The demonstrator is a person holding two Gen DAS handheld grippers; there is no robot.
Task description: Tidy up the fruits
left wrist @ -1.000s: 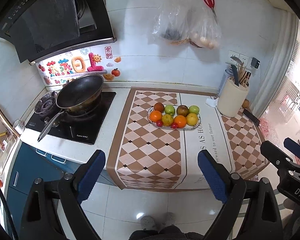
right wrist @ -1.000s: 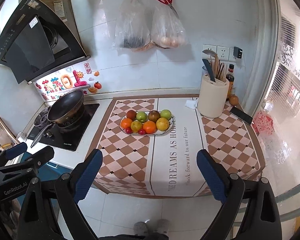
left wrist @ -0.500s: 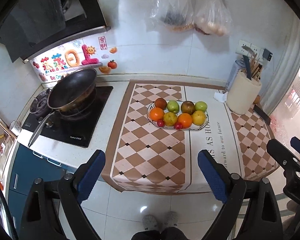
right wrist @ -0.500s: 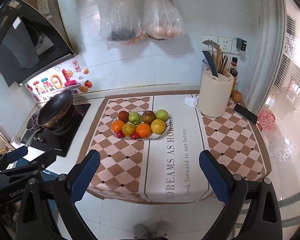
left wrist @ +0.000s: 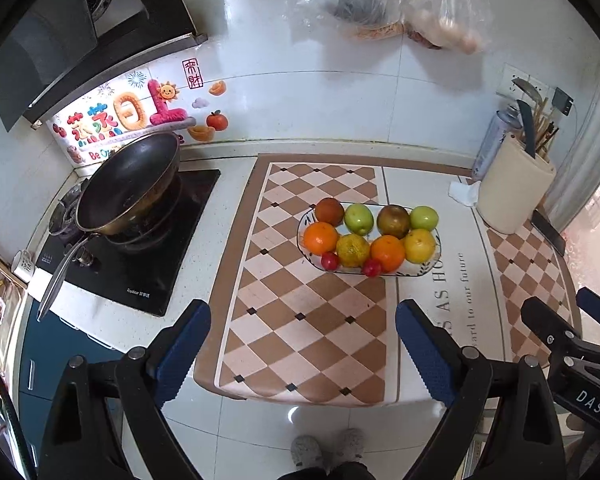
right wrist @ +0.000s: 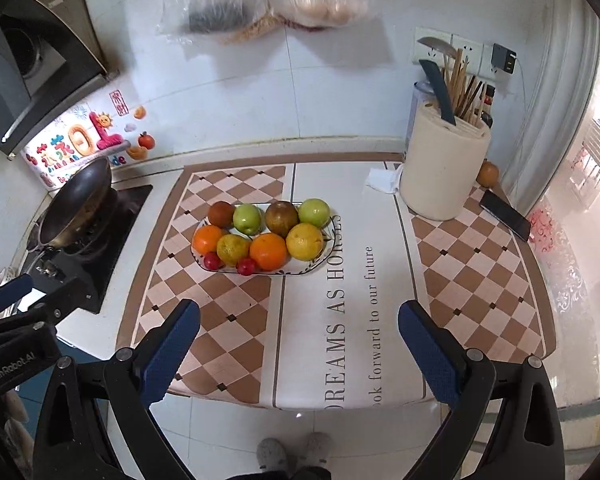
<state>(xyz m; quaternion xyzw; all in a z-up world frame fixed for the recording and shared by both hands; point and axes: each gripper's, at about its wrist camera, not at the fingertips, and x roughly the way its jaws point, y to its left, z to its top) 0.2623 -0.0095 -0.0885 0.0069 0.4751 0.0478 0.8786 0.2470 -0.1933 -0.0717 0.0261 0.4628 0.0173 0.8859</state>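
While unheld, fruits on plate

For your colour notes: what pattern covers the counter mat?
Brown-and-cream diamond check counter mat; clearest in the right wrist view.

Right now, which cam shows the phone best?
Right wrist view: the phone lies fully visible beside the utensil holder. Left wrist view shows it foreshortened near the frame's right edge.

White tiled wall, glossy pale floor.
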